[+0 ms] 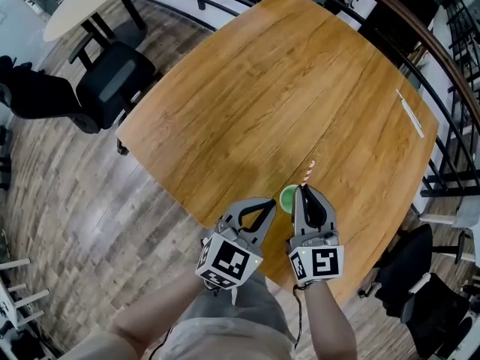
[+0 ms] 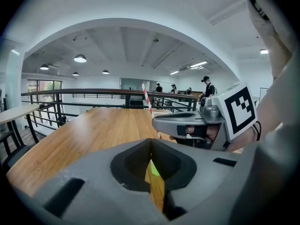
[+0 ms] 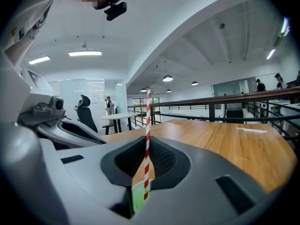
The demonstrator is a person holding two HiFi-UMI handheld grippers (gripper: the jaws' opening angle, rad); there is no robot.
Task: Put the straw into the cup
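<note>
Nearly upright straw (image 3: 147,125) at cup (image 1: 287,196).

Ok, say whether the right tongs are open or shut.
Shut on the red-and-white striped straw: the right gripper view shows the right tongs pinching it above the round green cup.

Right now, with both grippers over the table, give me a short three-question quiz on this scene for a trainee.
1. True or false: the left gripper is shut on the red-and-white striped straw.
2. What lies far off on the wooden table, near its right edge? A) a white paper wrapper B) a spoon C) a lid
3. Fill in: the right gripper holds the straw upright, right next to the ____ cup.

Key: 1 false. The right gripper is shut on the straw, and the left jaws are together on nothing. 2 A. 3 green.
</note>
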